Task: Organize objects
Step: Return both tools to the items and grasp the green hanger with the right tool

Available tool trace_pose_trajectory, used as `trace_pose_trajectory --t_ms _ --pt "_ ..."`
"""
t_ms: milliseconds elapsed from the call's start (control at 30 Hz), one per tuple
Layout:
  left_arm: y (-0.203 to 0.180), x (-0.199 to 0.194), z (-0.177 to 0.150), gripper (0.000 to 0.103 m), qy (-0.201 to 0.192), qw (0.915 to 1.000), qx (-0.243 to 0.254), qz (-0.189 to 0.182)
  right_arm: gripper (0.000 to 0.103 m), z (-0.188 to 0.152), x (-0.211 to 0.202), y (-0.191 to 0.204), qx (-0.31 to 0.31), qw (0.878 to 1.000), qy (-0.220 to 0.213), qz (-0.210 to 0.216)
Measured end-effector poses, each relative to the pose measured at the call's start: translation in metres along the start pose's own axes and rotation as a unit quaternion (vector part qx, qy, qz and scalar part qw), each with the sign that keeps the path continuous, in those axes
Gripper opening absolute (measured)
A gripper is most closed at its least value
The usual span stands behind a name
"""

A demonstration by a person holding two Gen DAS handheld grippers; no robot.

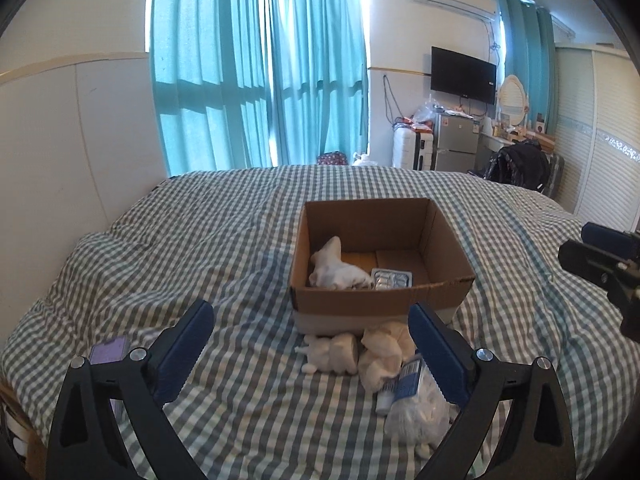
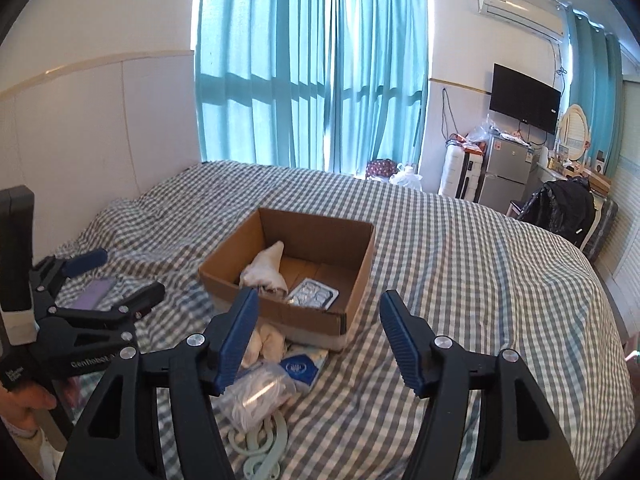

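An open cardboard box (image 1: 448, 240) stands on the checked bed; it also shows in the right wrist view (image 2: 360, 264). Inside lie a white cloth toy (image 1: 336, 268) and a foil blister pack (image 1: 391, 279). In front of the box lie white socks (image 1: 334, 352), a crumpled white cloth (image 1: 382, 354), a blue-labelled packet (image 1: 406, 380) and a clear bag of white pieces (image 1: 416, 416). My left gripper (image 1: 312, 344) is open and empty, just short of this pile. My right gripper (image 2: 318, 340) is open and empty, above the bed beside the box.
A purple phone (image 1: 107, 350) lies on the bed at the left, also in the right wrist view (image 2: 94, 294). A pale green hanger (image 2: 260, 448) lies near the front edge. The checked bedspread (image 1: 200, 240) spreads wide around the box. A fridge, suitcase and chair stand beyond the bed.
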State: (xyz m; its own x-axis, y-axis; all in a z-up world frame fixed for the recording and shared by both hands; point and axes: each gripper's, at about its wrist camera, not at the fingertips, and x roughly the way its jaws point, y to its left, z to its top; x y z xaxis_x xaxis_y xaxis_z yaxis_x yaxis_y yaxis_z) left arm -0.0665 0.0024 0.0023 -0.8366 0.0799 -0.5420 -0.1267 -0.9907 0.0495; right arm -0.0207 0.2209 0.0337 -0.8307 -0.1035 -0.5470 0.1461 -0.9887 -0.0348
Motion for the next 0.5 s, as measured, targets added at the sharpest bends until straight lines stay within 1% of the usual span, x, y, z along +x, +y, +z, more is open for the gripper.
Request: trace_pose_trajectory --t_ms 167,233,333,500 --pt "-0.004 -0.003 -0.032 0.1 0.018 0.9998 0.002 -0.001 0.063 -0.042 0.018 0.013 -0.008 0.999 0.042 0.005" --pt "-0.007 0.002 -0.049 0.1 0.035 0.9994 0.004 -0.004 0.063 -0.058 0.029 0.018 -0.009 0.998 0.061 0.012" --pt "-0.009 0.012 -0.072 0.1 0.06 0.9981 0.01 0.0 0.063 -0.086 0.048 0.025 -0.006 0.995 0.095 0.021" --pt "-0.001 0.03 -0.103 0.1 0.098 0.9952 0.004 0.01 0.063 -0.127 0.081 0.028 -0.001 0.987 0.155 0.031"
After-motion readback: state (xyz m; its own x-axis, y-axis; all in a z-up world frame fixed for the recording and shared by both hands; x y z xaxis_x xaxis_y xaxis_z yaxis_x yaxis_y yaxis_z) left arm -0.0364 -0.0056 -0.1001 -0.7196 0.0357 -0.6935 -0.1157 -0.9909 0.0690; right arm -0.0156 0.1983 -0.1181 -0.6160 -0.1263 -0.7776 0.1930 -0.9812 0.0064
